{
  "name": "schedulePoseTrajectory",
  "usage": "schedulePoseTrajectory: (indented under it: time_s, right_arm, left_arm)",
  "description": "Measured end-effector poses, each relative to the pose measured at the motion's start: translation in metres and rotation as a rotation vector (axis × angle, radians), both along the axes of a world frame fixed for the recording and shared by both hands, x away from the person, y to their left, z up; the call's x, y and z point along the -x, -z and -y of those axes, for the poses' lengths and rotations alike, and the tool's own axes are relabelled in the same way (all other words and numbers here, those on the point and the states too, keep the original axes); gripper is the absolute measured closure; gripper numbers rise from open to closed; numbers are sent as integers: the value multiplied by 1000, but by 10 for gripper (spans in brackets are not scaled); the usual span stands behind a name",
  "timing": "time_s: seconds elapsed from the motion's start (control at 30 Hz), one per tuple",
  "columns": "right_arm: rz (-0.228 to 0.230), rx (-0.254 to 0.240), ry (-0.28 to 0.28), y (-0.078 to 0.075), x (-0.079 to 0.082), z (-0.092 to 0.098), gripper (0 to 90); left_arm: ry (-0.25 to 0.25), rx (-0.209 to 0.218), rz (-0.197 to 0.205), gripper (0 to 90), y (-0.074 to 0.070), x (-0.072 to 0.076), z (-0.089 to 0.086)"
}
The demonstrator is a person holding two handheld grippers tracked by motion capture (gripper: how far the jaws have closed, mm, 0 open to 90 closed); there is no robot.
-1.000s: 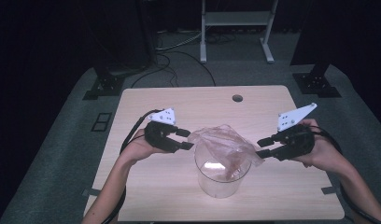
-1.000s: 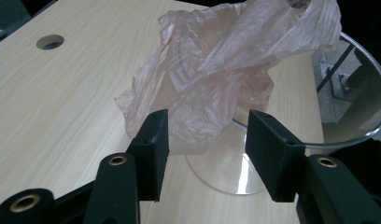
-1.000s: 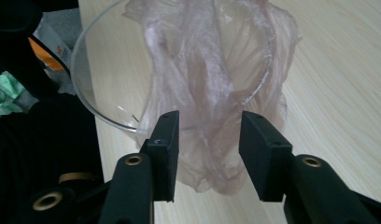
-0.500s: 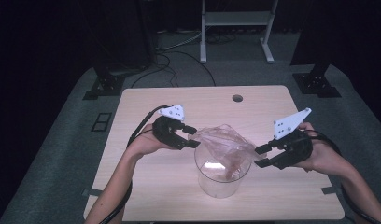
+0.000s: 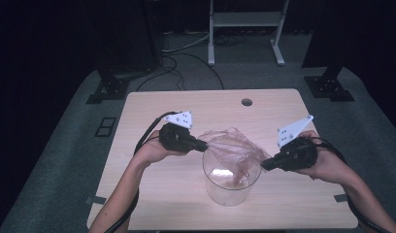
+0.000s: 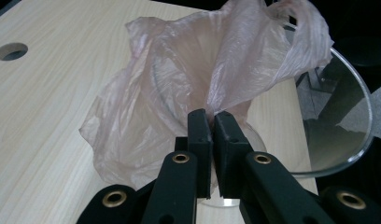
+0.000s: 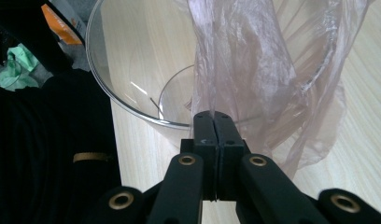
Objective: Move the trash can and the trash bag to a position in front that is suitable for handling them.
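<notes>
A clear round plastic container (image 5: 230, 189) stands on the wooden table (image 5: 157, 194), near the front middle. A thin pinkish plastic bag (image 5: 233, 147) hangs in and over its mouth. My left gripper (image 5: 205, 144) is at the bag's left edge; its jaws have just been closing and now pinch the film (image 6: 179, 70) between them, seen at the left gripper's tips (image 6: 213, 116). My right gripper (image 5: 263, 164) has likewise just closed and is shut on the bag's right edge (image 7: 254, 70), just outside the container rim (image 7: 114, 79), at the right gripper's tips (image 7: 213, 116).
A round cable hole (image 5: 246, 102) sits in the table near its far edge. Beyond the table are a white metal stand (image 5: 244, 19) and black stand feet (image 5: 106, 90) on grey carpet. Cables trail from both grippers along the person's forearms.
Both grippers went from open beside the bag to shut on its left and right edges. The bag's mouth is now stretched between them over the container.
</notes>
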State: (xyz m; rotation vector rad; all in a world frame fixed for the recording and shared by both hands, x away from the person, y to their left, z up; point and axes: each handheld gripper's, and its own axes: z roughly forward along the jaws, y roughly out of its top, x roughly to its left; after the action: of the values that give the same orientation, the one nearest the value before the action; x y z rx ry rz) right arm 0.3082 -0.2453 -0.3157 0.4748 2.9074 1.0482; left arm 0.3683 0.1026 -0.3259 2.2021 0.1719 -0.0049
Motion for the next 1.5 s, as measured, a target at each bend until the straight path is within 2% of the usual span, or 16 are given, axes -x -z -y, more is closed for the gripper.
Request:
schedulePoseTrajectory:
  time_s: [0.23, 0.33, 0.4, 0.43, 0.53, 0.67, 0.8, 0.87, 0.97, 1.13, 1.5]
  right_arm:
    - [-8, 7, -18, -1, 7, -3, 900]
    - [-19, 6, -41, -1, 13, -4, 900]
    - [-29, 7, -56, 0, 16, -6, 900]
    - [-32, 12, -64, 1, 18, -8, 900]
    - [-52, 23, -88, 4, 23, -13, 900]
    - [-59, 38, -108, 6, 27, -16, 900]
    - [-81, 77, -123, 14, 29, -18, 900]
    - [-94, 86, -123, 17, 29, -19, 900]
    - [-102, 96, -127, 22, 28, -21, 900]
    - [-117, 109, -137, 30, 27, -26, 900]
    - [-111, 166, -140, 44, 25, -43, 900]
  left_arm:
    - [31, 31, 12, 868, -2, 15, -9]
    - [46, 52, 13, 868, -2, 24, -14]
    - [63, 53, 18, 872, -2, 29, -16]
    - [74, 60, 9, 872, 0, 32, -17]
    - [103, 46, 7, 875, 5, 41, -18]
    - [125, 58, -12, 881, 11, 49, -22]
    - [154, 62, -36, 891, 17, 54, -24]
    - [170, 58, -40, 893, 20, 55, -25]
    - [165, 42, -52, 894, 26, 54, -24]
    - [159, 52, -65, 894, 28, 53, -25]
    - [164, 55, -67, 894, 29, 53, -24]
